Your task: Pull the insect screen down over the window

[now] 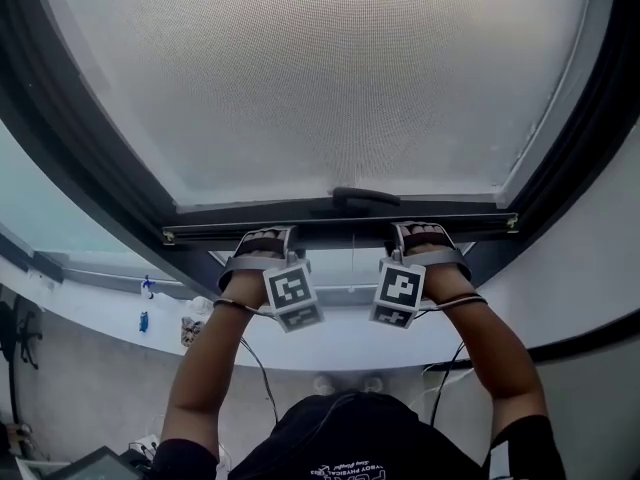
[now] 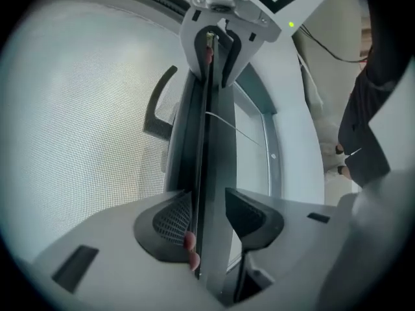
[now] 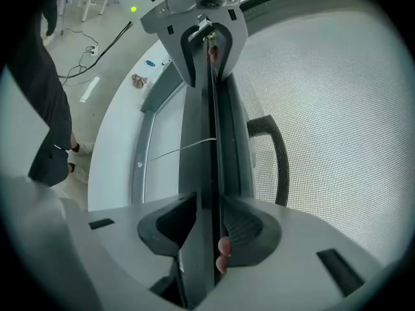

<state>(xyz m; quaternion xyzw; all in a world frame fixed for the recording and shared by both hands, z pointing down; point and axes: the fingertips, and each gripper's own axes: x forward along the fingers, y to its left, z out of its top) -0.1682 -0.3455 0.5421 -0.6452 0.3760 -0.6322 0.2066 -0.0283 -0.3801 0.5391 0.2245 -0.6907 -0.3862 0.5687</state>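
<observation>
The insect screen's grey mesh [image 1: 320, 78] fills the window above me. Along its lower edge runs a dark bottom bar [image 1: 340, 230] with a curved black handle [image 1: 365, 197] at its middle. My left gripper [image 1: 265, 236] holds the bar left of the handle, my right gripper [image 1: 420, 230] right of it. In the left gripper view the bar [image 2: 211, 161] passes between the jaws of the left gripper [image 2: 209, 219], and both pads press on it. The right gripper view shows the same: the bar [image 3: 207, 161] is clamped in the right gripper [image 3: 209, 222], with the handle [image 3: 275, 154] just beyond.
Dark window frame posts [image 1: 90, 168] flank the screen on both sides. Below lies a white sill [image 1: 100, 313] with small items [image 1: 190, 330] and a blue object [image 1: 144, 321]. Cables [image 1: 262, 378] hang from the grippers along my forearms.
</observation>
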